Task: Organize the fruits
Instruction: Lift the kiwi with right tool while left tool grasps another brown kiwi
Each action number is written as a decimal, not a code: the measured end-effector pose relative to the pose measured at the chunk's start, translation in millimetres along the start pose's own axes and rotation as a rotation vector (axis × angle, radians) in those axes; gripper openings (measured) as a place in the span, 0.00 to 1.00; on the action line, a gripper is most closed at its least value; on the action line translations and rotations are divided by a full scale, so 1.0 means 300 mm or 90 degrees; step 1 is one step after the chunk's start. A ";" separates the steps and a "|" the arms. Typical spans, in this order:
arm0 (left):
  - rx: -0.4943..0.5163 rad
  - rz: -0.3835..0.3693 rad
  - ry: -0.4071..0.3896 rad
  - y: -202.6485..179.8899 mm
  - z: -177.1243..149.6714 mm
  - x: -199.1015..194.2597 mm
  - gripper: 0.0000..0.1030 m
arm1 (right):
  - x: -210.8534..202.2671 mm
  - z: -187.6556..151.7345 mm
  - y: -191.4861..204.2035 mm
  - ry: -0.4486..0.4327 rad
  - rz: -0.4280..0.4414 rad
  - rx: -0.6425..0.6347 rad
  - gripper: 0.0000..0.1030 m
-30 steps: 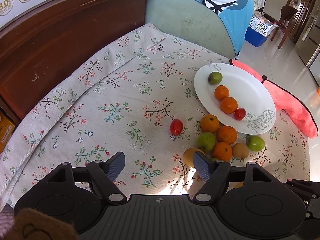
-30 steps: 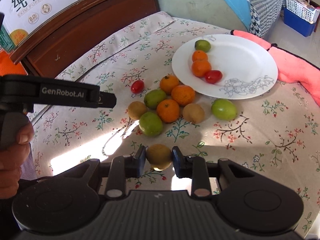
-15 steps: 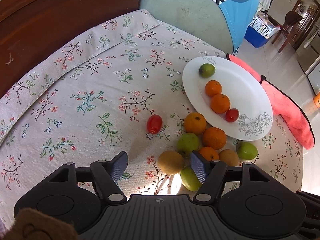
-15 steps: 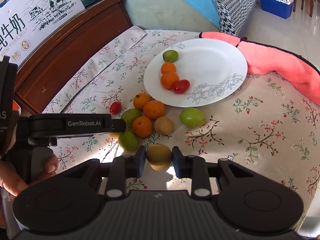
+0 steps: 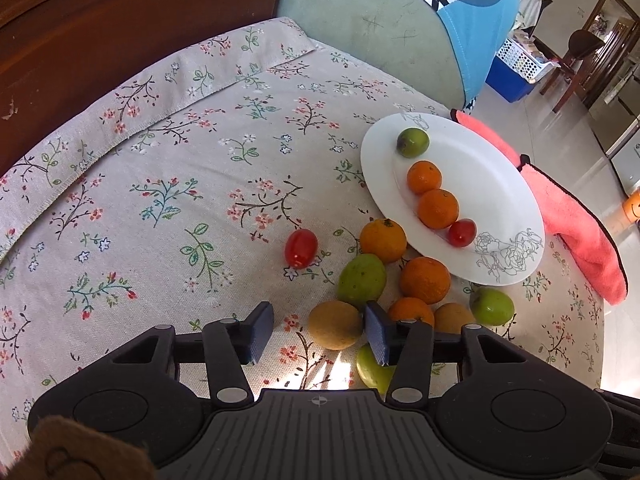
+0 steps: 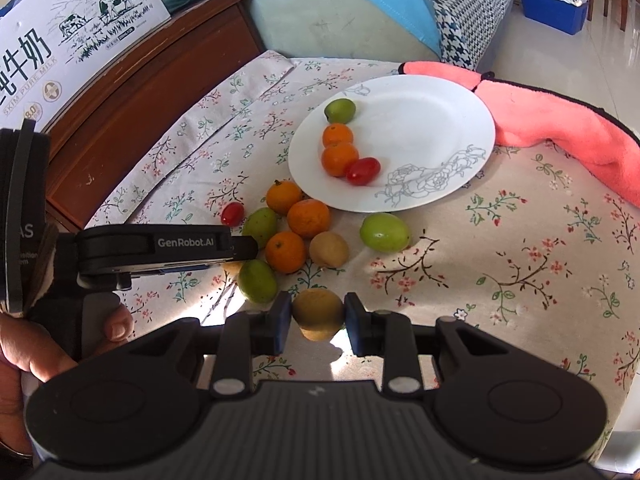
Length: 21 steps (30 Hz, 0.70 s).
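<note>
Yellow-brown fruit (image 5: 335,324) now sits between my left gripper (image 5: 316,334) fingers, low centre of the left view; the jaws have just been narrowing, one pad touching, the other clear, so no grasp yet. My right gripper (image 6: 314,320) clenches another brownish fruit (image 6: 318,314), bound, I judge, for the white plate (image 6: 420,128).
</note>
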<state>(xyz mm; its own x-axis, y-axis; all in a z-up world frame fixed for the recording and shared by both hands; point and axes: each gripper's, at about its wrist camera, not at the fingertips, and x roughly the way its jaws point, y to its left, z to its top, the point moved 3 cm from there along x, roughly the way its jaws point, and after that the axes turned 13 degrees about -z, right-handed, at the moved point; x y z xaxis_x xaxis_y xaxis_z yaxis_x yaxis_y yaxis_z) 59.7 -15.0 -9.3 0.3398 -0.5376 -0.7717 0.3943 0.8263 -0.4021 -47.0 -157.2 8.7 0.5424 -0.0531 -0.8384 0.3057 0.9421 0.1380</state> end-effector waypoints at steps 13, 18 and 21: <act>0.022 -0.006 -0.011 -0.002 -0.014 -0.030 0.26 | 0.007 0.003 -0.013 0.016 0.015 0.025 0.28; 0.065 0.014 -0.033 -0.012 -0.007 -0.089 0.26 | -0.004 0.010 -0.003 0.012 0.027 0.023 0.28; 0.093 0.021 -0.058 -0.026 0.000 -0.131 0.26 | -0.012 0.019 0.001 0.005 0.030 0.022 0.28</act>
<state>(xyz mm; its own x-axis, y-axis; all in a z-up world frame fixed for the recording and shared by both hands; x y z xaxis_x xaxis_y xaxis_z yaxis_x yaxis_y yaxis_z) 43.2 -0.3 24.4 0.4275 -0.5292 -0.7330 0.4998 0.8139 -0.2961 -44.4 -158.6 14.9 0.5508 -0.0069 -0.8346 0.3071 0.9315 0.1950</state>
